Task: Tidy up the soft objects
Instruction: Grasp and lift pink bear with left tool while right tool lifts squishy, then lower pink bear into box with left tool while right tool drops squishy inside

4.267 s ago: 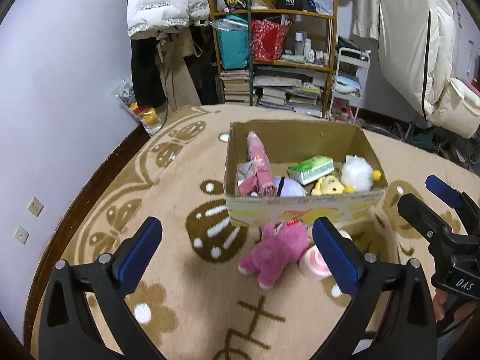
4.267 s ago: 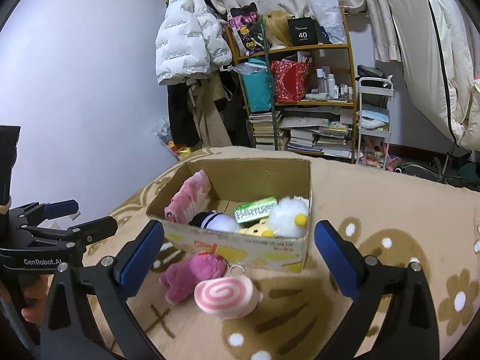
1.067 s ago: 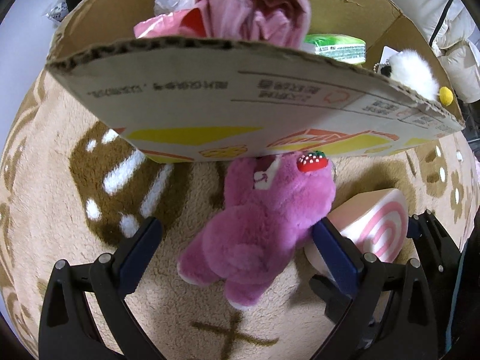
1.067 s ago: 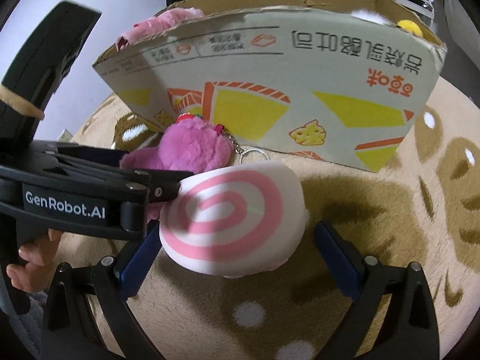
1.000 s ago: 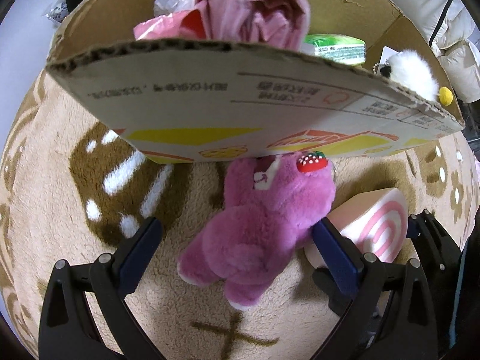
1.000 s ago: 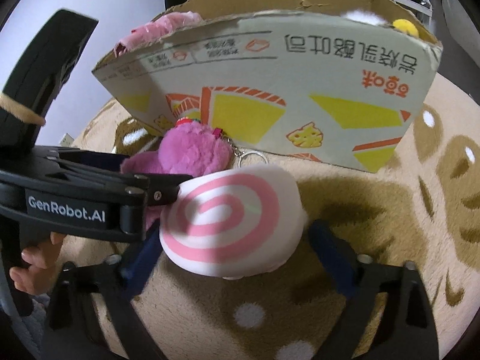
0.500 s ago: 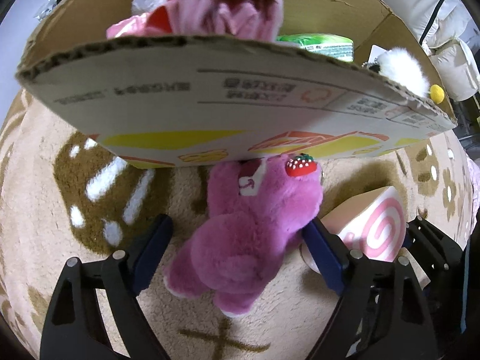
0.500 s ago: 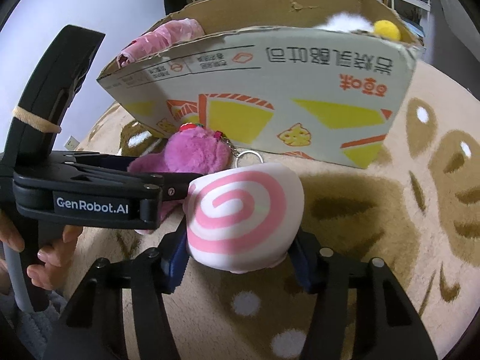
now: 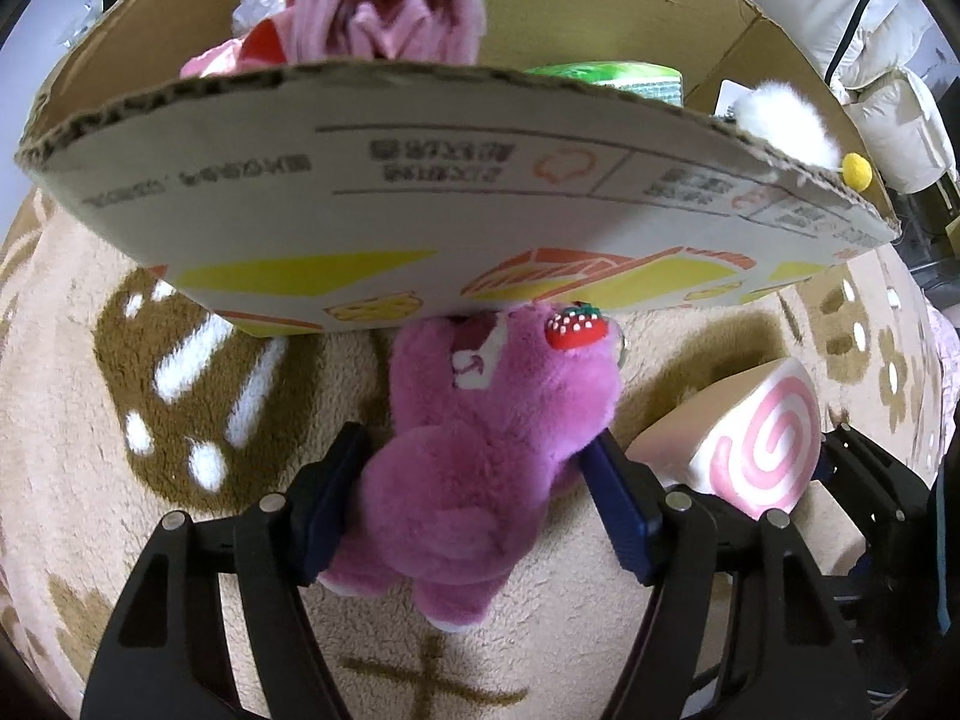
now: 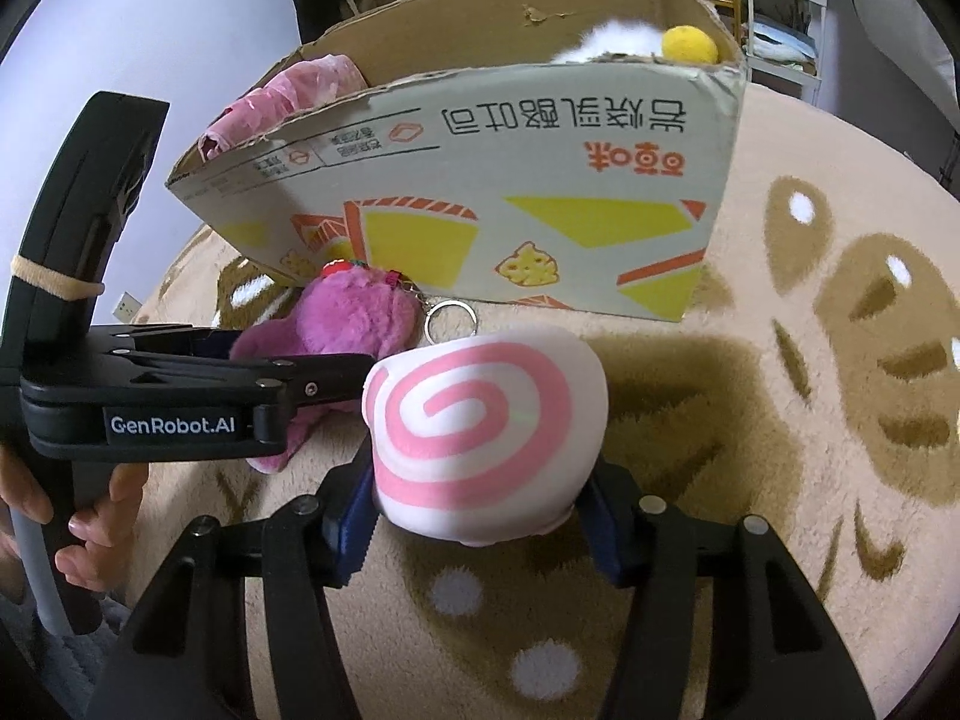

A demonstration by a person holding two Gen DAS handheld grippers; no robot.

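Closing on the pink bear [image 9: 474, 480], left claw [image 9: 474, 501] now pinches it; right claw [image 10: 480, 516] already clamps the swirl cushion [image 10: 480, 426]; box [image 10: 480, 180] drop next.

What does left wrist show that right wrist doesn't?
Left wrist only: the green pack inside the box, and the bear's face with its strawberry.
Right wrist only: the person's hand on the left claw's handle, and the key ring.
Both: the cardboard box, the pink plush bear in the left claw, the swirl cushion in the right claw, and the carpet.
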